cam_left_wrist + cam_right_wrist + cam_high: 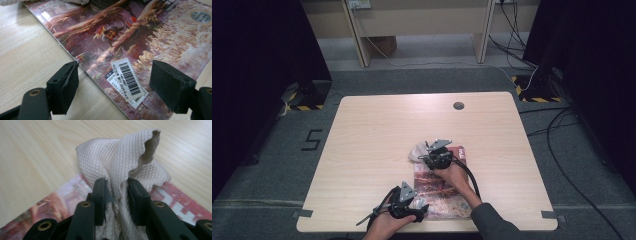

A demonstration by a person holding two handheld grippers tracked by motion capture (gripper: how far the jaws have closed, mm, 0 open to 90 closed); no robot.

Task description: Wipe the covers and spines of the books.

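Right now you have one magazine [443, 192], one cloth [417, 150] and two grippers on one wooden table [377, 130].

The magazine lies flat near the front edge of the table, a little right of the middle. Its cover shows reddish trees, and a white barcode sticker [127, 78] sits near its front left corner. The cloth is pale with a small diamond pattern. It is bunched up at the far left corner of the magazine, partly on the cover and partly over the table.

Your right gripper [117, 188] reaches over the far end of the magazine. Its jaws are squeezed tight on a fold of the cloth [120, 162], and the cloth stands up in a peak between them. Your right hand [455, 176] and forearm lie across the magazine.

Your left gripper [113, 82] sits at the front left corner of the magazine, close to the front edge of the table. Its jaws stand wide apart. One jaw is over the bare wood and the other is over the cover, with the corner and the sticker between them. The pads do not press on anything.

A round hole [458, 105] is in the table near the far edge, well apart from your work. Cables trail from both grippers toward you.
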